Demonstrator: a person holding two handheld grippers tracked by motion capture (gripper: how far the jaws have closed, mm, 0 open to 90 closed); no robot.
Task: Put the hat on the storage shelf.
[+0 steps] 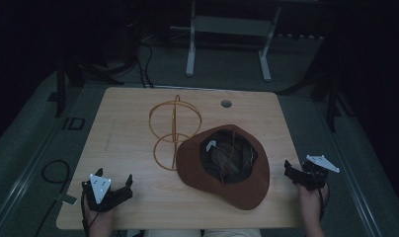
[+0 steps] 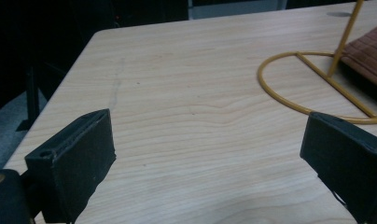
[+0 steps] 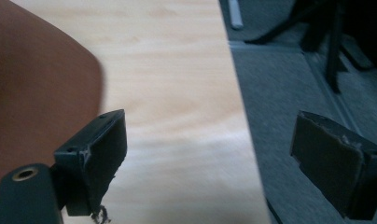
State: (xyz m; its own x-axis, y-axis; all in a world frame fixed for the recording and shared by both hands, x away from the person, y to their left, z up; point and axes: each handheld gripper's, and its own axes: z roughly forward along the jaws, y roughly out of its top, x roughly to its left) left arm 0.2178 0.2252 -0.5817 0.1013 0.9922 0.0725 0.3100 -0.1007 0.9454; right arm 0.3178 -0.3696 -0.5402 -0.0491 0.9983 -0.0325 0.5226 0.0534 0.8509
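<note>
— Two black grippers are seen low in the high view: the left gripper (image 1: 119, 190) at the lower left of the frame, the right gripper (image 1: 295, 174) at the lower right. How are the fingers held?

— Both pairs are spread wide with nothing between them. In the left gripper view bare wood is seen between the fingers (image 2: 74, 161); in the right gripper view, the edge of the pale wooden surface (image 1: 128, 143) and grey floor beyond it.

— Where is the thing to be handled?

— A rust-brown felt hat (image 1: 222, 165) with a broad brim is lying crown-down at the lower centre-right of the high view, its dark lining turned upward. A yellow wire hat stand (image 1: 174, 131), made of a base ring and upright hoops, is placed just left of it; the brim appears to overlap the base ring.

— Which step is judged to be in hand?

— The approach, most likely; nothing is grasped yet. The brim would probably need to be taken at opposite sides, then the hat lifted, turned over and lowered onto the hoops.

— What stands in the way?

— Little. The light stand could be tipped or dragged by the brim. A round cable hole (image 1: 226, 103) is noted at the upper right of the surface, well apart.
</note>
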